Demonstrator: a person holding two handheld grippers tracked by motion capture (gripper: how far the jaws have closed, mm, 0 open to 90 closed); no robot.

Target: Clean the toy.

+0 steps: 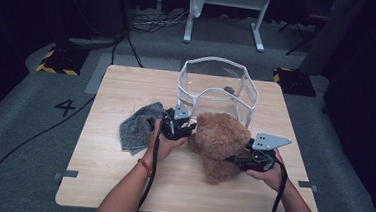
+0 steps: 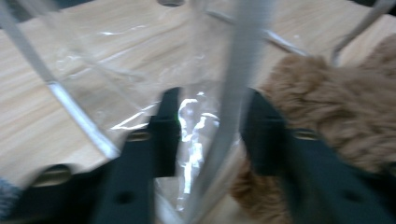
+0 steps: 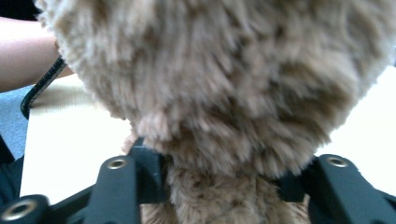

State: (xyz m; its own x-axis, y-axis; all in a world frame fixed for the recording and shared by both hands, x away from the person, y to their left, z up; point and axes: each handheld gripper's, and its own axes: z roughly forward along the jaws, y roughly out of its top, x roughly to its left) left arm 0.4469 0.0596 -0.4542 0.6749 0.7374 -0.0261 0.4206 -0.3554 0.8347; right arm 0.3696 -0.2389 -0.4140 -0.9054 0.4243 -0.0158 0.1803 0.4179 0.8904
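My right tongs (image 1: 242, 161) clamp the bear (image 1: 221, 138) at the bag (image 1: 217, 88) mouth on the desk (image 1: 120, 181), left tongs (image 1: 183, 126) pinch the bag's near rim, so best to hold that rim wide and feed the bear in head first.

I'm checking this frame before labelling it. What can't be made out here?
- High view: the small dark thing behind the clear bag's wall is too small to name.
- High view: the teddy bear hides the right gripper's fingers.
- Left gripper view: blur and glare hide whether the fingers press the bag's grey edge.
- Right gripper view: the bear's fur hides the table beyond.
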